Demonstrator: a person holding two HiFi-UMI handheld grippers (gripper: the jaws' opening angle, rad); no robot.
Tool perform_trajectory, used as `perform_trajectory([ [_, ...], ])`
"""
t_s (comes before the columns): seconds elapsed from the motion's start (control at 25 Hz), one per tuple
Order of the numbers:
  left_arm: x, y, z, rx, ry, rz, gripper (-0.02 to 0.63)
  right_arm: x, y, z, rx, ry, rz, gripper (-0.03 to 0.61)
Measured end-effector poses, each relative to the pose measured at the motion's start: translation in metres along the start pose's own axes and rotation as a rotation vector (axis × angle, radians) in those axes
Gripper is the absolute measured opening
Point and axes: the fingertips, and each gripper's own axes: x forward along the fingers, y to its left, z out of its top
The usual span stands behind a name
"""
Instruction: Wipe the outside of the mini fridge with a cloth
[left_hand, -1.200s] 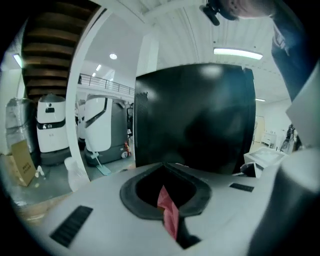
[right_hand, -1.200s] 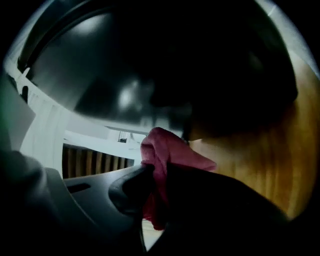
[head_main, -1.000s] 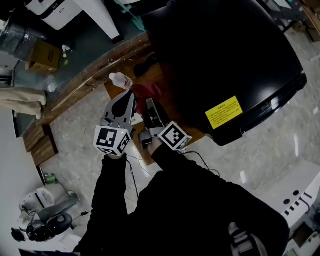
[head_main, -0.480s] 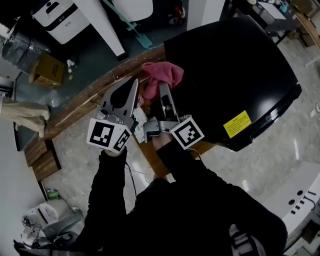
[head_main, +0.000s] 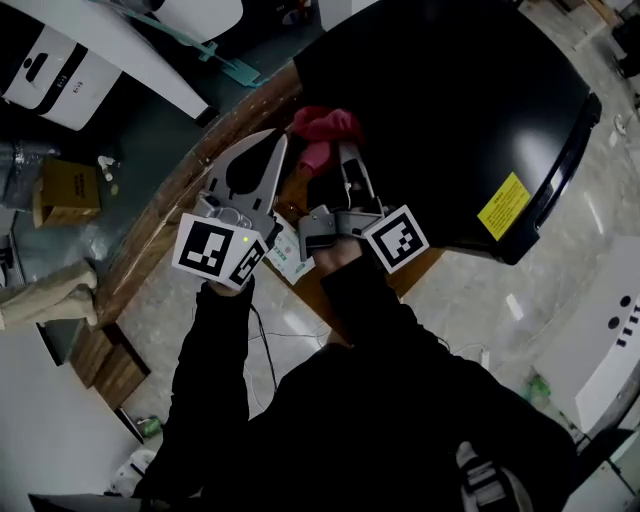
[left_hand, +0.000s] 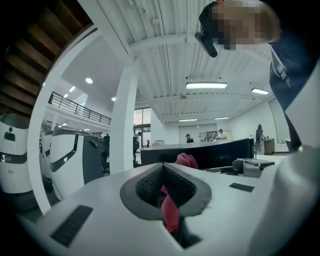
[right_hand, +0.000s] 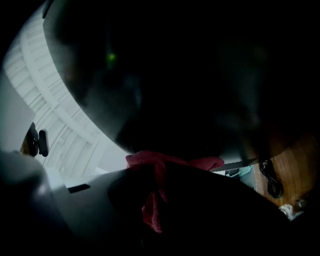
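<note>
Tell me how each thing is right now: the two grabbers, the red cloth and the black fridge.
left gripper: shut on the red cloth.
right gripper: shut on the same cloth.
red cloth: bunched up, held by both grippers beside the fridge's edge.
mini fridge: standing upright; I cannot tell whether its door is shut.

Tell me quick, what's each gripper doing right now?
Left gripper: closed, with a strip of the red cloth between its jaws.
Right gripper: closed on the same cloth.
</note>
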Motion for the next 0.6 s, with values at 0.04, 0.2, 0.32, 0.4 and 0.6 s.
perform_trajectory([
  [0.04,0.004,-0.001,-0.010,-0.006,0.015,-0.017,0.006,-0.002,-0.008,0.000,0.002,-0.010,-0.011,0.064],
  [0.2,0.016,-0.002,-0.053,-0.039,0.076,-0.067,0.006,-0.014,-0.056,-0.002,0.012,-0.039,-0.094,0.064],
  [0.32,0.024,-0.002,-0.092,-0.064,0.131,-0.078,0.006,-0.023,-0.092,-0.003,-0.038,-0.039,-0.142,0.064],
  [0.4,0.030,-0.003,-0.119,-0.073,0.171,-0.075,0.006,-0.029,-0.119,-0.004,-0.056,-0.036,-0.178,0.064],
  [0.6,0.042,-0.010,-0.190,-0.097,0.283,-0.093,0.006,-0.044,-0.181,-0.005,-0.063,-0.033,-0.282,0.064],
])
